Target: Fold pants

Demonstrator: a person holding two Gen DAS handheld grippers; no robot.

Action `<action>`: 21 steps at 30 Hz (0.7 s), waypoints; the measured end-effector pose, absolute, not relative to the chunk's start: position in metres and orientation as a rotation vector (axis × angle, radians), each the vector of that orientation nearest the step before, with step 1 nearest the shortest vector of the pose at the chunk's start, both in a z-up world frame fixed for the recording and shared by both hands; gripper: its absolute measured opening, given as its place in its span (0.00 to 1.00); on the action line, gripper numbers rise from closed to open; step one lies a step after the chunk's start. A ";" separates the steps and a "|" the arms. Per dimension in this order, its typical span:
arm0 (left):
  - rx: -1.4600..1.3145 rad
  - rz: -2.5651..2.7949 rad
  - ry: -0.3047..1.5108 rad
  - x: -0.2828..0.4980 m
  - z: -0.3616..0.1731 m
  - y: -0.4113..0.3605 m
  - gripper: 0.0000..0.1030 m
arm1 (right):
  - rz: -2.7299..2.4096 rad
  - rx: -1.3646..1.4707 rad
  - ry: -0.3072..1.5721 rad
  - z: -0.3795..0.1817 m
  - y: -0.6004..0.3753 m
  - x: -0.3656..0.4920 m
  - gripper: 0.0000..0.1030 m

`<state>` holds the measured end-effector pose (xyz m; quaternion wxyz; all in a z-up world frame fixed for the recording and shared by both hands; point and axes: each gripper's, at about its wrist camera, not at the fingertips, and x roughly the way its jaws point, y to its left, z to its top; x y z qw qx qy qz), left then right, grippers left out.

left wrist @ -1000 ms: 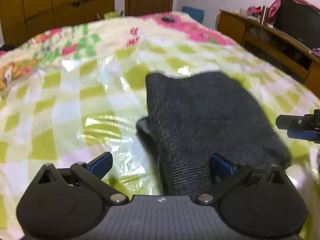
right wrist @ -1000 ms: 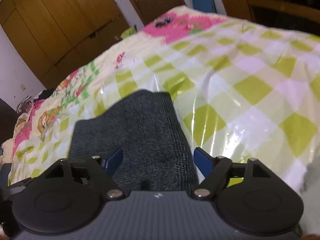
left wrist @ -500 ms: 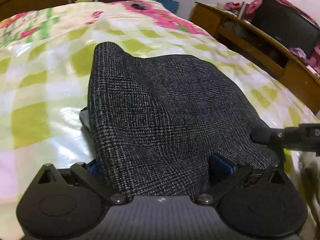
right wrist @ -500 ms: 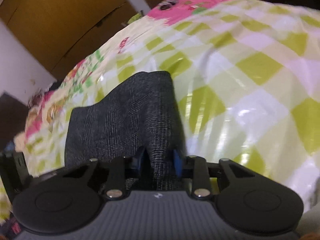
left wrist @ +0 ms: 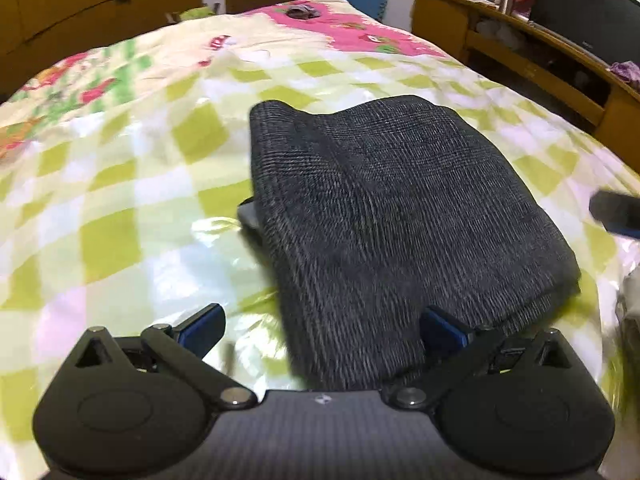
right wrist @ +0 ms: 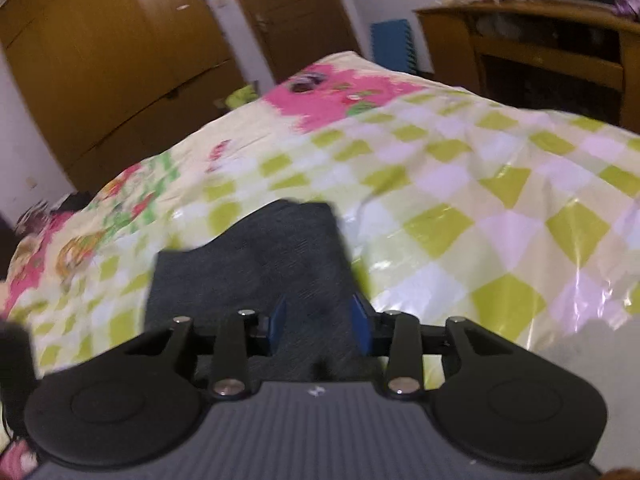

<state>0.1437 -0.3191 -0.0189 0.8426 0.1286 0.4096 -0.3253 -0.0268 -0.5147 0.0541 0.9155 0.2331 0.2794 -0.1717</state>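
Observation:
The dark grey pants (left wrist: 384, 216) lie folded into a thick bundle on the bed's checked plastic sheet (left wrist: 132, 208). My left gripper (left wrist: 320, 328) is open, its blue pads wide apart at the bundle's near edge, with the cloth lying between them. In the right wrist view the pants (right wrist: 256, 264) lie just ahead of my right gripper (right wrist: 318, 324), whose blue pads stand partly apart with a fold of cloth between them; the view is blurred. The right gripper's tip shows at the right edge of the left wrist view (left wrist: 616, 212).
The bed carries a green, white and pink sheet with a floral part (left wrist: 344, 28) at the far end. Wooden wardrobes (right wrist: 120, 48) stand behind it. A wooden shelf unit (left wrist: 520, 44) with a dark screen runs along the right side.
Both grippers pulled back from the pants and opened; the right one, shut on a fold half a second ago, now has its pads apart. The bundle has settled flatter on the bed.

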 end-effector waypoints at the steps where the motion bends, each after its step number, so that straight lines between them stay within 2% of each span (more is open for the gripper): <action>1: 0.288 -0.678 0.856 0.138 -0.016 -0.315 1.00 | -0.340 0.470 0.580 0.055 -0.503 -0.031 0.40; 5: 0.365 -0.668 0.804 0.107 -0.002 -0.304 1.00 | -0.319 0.475 0.581 0.060 -0.474 -0.046 0.42; 11: 0.270 -0.685 0.779 0.082 0.023 -0.278 1.00 | -0.316 0.502 0.573 0.069 -0.450 -0.064 0.43; 15: 0.232 -0.688 0.757 0.075 0.036 -0.267 1.00 | -0.303 0.492 0.564 0.075 -0.436 -0.072 0.50; 21: 0.249 -0.651 0.720 0.065 0.046 -0.253 1.00 | -0.283 0.497 0.545 0.082 -0.422 -0.079 0.51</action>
